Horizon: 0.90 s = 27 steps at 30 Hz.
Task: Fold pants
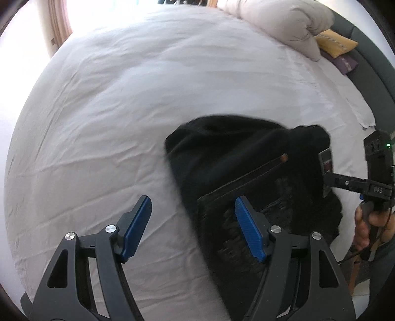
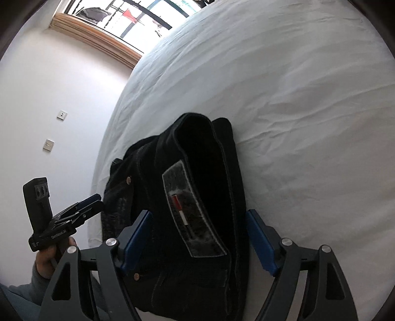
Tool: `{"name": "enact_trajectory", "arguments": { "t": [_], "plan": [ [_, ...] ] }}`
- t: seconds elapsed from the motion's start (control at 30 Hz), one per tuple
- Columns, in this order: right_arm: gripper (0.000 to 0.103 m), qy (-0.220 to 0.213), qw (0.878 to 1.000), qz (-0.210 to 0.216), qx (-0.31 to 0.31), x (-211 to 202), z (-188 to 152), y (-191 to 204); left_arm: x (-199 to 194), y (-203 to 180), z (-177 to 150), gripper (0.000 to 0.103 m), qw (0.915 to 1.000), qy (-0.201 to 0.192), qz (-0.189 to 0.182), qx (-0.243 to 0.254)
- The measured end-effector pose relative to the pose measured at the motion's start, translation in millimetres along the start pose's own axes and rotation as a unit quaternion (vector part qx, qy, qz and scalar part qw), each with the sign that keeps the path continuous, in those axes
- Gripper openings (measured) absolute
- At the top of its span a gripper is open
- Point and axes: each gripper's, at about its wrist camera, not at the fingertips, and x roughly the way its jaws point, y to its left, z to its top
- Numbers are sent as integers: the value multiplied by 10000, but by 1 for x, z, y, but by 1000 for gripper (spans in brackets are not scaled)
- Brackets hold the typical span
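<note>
Black pants lie in a folded heap on the white bed sheet. My left gripper hovers open over their near edge, with one blue pad above the dark cloth and the other above the sheet; nothing is gripped. In the right wrist view the waistband with its grey patch label runs between the pads of my right gripper, which stand wide on either side of it without visibly squeezing. Each gripper shows in the other's view: the right gripper by the label, the left gripper at the pants' left side.
A rolled pale duvet, a yellow cushion and a purple one lie at the head of the bed. A white wall with sockets and a window border the bed. A person's hand holds the left gripper.
</note>
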Motion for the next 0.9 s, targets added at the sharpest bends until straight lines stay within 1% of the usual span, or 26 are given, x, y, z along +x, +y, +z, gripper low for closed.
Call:
{"name": "enact_trajectory", "arguments": {
  "t": [0.1,0.2,0.33,0.37,0.4,0.43,0.5,0.57,0.6,0.63,0.73,0.9],
  "plan": [
    [80,34,9999,-146,-56,-2,-1,2,5,3,-6,69,9999,73,-79,-107],
    [80,100,9994,-328,-78,-4,-3,5,6,-2,-8,69,9999,91,-93,-61],
    [78,183,9964,-707,-427,-4,-6,17,10,-8,-12,69,9998,128,-103,-70],
    [74,189,9956,-781,-481,-4,-7,19,11,-8,-12,69,9998,139,-98,-95],
    [66,192,9946,-881,-521,-4,-8,21,12,-7,-13,69,9997,156,-103,-125],
    [63,189,9936,-967,-554,-3,-9,23,13,-7,-13,69,9997,168,-110,-150],
    [55,158,9930,-1019,-575,-5,-10,23,15,-9,-13,65,9996,201,-118,-126],
    [47,120,9928,-1048,-575,-8,-11,22,18,-9,-13,52,9993,276,-206,-156],
    [44,90,9929,-1044,-565,-9,-12,22,20,-9,-14,48,9988,324,-282,-213],
    [42,64,9929,-1048,-565,-10,-13,23,22,-9,-14,40,9982,362,-390,-286],
    [39,0,9915,-1142,-626,-11,-15,27,23,-12,-15,38,9982,345,-364,-316],
    [34,-81,9859,-1423,-878,-7,-19,40,24,-12,-16,32,9976,307,-488,-370]
  ]
}}
